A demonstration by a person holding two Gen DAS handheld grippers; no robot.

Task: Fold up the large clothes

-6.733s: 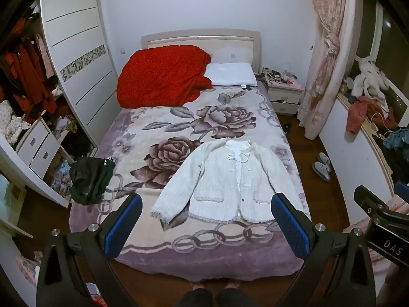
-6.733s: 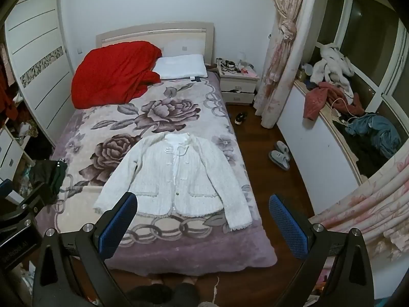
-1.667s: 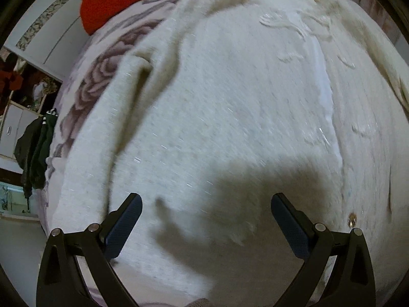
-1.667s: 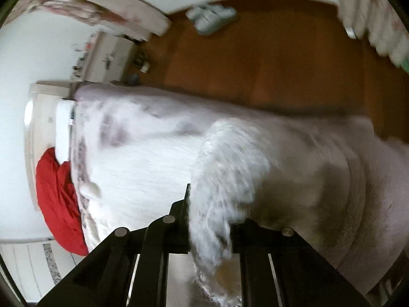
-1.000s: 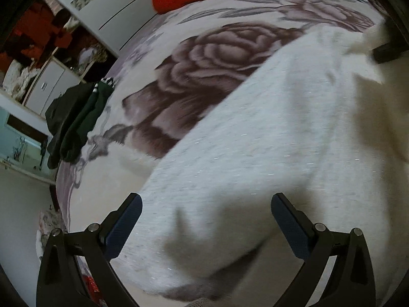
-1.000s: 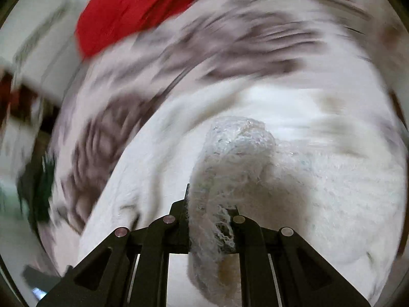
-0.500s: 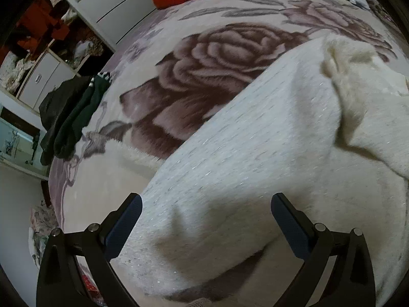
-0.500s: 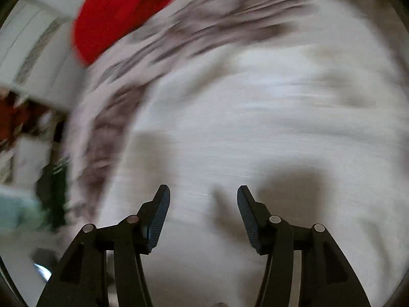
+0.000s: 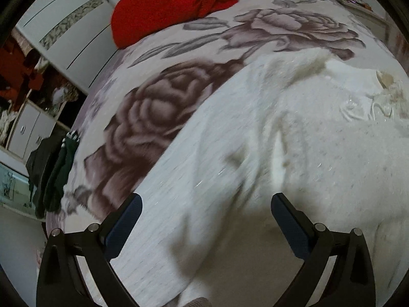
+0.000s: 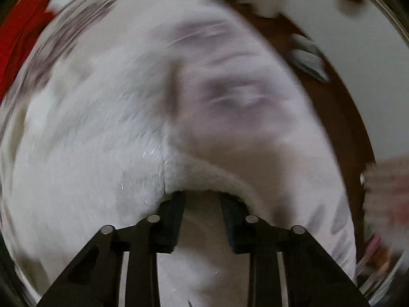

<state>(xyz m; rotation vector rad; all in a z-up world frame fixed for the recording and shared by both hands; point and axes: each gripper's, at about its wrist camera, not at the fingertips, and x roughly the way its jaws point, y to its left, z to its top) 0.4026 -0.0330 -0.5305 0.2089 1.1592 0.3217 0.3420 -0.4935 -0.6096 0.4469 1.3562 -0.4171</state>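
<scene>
The right gripper (image 10: 202, 202) is closing, its jaws dug into the jacket (image 9: 294, 153) edge at lower centre, cloth between them (blur hides whether the pads press yet). A good fold likely needs a firm pinch through the whole hem before any lift. The left gripper (image 9: 204, 220) hangs spread wide over the jacket, holding nothing. The jacket lies on the floral blanket (image 9: 163, 97); a red quilt (image 9: 179, 2) sits at the top, wardrobe (image 9: 64, 23) upper left, dark clothes (image 9: 53, 168) at left.
</scene>
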